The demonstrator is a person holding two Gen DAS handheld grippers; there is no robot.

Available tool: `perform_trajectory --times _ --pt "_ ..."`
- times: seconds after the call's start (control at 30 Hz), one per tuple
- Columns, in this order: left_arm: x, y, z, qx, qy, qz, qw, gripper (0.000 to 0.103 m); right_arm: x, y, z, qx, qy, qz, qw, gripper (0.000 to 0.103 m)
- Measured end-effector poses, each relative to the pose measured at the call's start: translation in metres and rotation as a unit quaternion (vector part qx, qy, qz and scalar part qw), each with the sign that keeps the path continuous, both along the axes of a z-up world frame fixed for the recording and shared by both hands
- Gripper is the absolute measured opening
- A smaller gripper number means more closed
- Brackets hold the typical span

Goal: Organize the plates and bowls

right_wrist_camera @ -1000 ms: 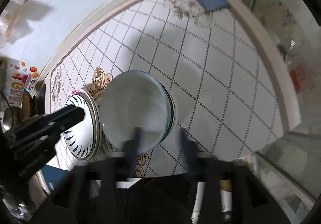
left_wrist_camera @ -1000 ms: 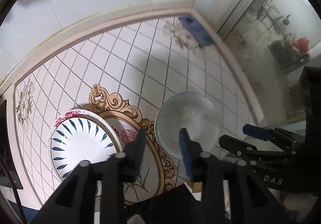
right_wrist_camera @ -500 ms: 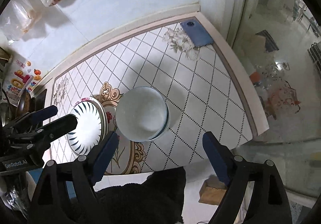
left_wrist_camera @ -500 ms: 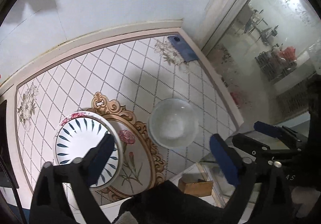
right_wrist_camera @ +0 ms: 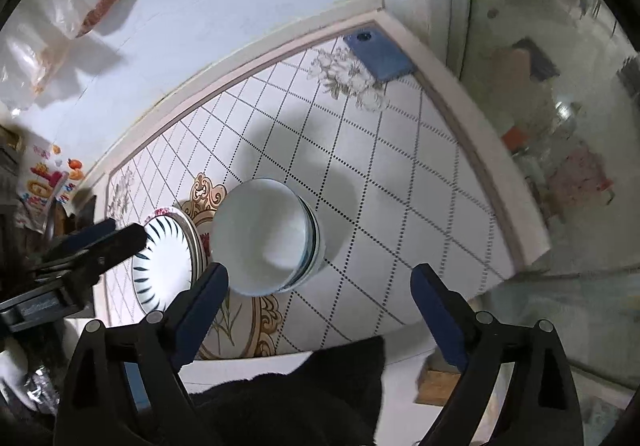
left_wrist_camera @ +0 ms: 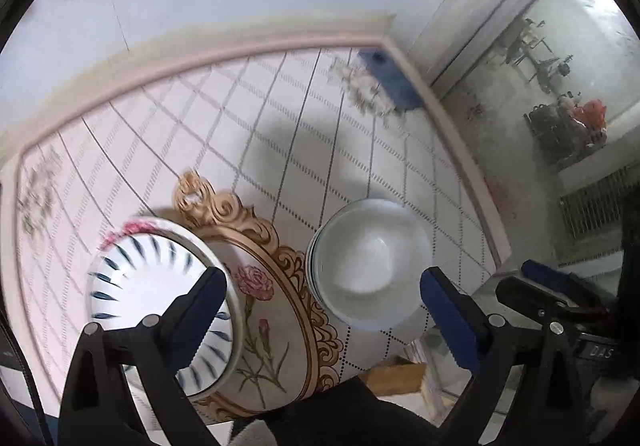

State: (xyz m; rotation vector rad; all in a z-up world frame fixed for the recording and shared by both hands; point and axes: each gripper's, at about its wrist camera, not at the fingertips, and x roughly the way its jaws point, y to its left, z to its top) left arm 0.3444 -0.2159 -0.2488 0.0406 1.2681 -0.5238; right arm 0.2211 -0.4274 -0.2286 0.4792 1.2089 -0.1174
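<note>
Both tools have parted their jaws since a second ago: then each straddled the near rim of the top bowl, now both stand clear above it.

Left wrist view: left tool (left_wrist_camera: 322,288) hangs over the tabletop (left_wrist_camera: 280,134) with jaws wide apart and nothing between the pads; its opening came early in the second and has held since. Bowls (left_wrist_camera: 370,260) sit as a nested stack on the tabletop, white inside, with blue-edged rims showing at the left side of the stack. The stack lies just inside the tool's right finger, not touched by it. Plates (left_wrist_camera: 152,286) lie to the left, white with dark blue dashes round the rim; the left finger crosses in front of them. This frame is blurred, so I cannot say how many plates are stacked. A gold scrolled oval with pink flowers is printed on the tabletop between plates and bowls. A blue phone (left_wrist_camera: 390,76) lies at the far corner. The right tool (left_wrist_camera: 560,298) shows at the right edge.

Right wrist view: right tool (right_wrist_camera: 320,286) has just been opening further, jaws wide, nothing gripped. The bowls (right_wrist_camera: 266,236) sit ahead of its left finger, apart from both pads. The plates (right_wrist_camera: 168,258) lie just left of the bowls, partly behind the left tool (right_wrist_camera: 92,242). Phone (right_wrist_camera: 380,56) at the far corner.
</note>
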Motion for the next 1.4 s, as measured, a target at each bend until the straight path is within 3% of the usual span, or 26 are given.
perform_trajectory --times 0.13,0.3,0.4,0.47,0.57,0.6,0.67,0.7,1.03,1.4 --pt "0.021 -0.002 -0.041 -0.002 0.055 0.015 0.9984 0.096 0.017 -0.013 -0.046 0.079 0.012 -0.012 0.997 0.095" --pt "0.038 -0.014 -0.082 -0.009 0.118 0.006 0.9929 0.087 0.041 -0.019 -0.100 0.141 0.018 -0.013 0.990 0.095" --pt "0.040 -0.024 -0.100 -0.019 0.146 -0.003 0.9891 0.078 0.055 -0.018 -0.131 0.188 0.030 -0.009 0.982 0.095" --pt "0.042 -0.029 -0.109 -0.024 0.157 -0.006 0.9872 0.061 0.062 -0.015 -0.146 0.211 0.031 -0.006 0.977 0.095" --pt "0.043 -0.034 -0.122 -0.028 0.177 -0.011 0.9838 0.044 0.071 -0.008 -0.166 0.229 0.044 0.003 0.972 0.080" --pt "0.041 -0.034 -0.123 -0.029 0.171 -0.010 0.9848 0.046 0.074 -0.007 -0.172 0.237 0.052 0.004 0.970 0.068" --pt "0.038 -0.033 -0.122 -0.032 0.158 -0.009 0.9868 0.045 0.077 -0.001 -0.185 0.246 0.067 0.010 0.967 0.058" --pt "0.037 -0.033 -0.121 -0.032 0.155 -0.008 0.9873 0.045 0.078 0.000 -0.188 0.240 0.071 0.011 0.968 0.053" --pt "0.038 -0.019 -0.113 -0.029 0.145 0.029 0.9886 0.042 0.088 0.011 -0.190 0.231 0.077 0.016 0.970 0.052" --pt "0.049 0.038 -0.071 -0.032 0.124 0.100 0.9868 0.042 0.123 0.053 -0.157 0.243 0.072 0.065 0.965 0.052"
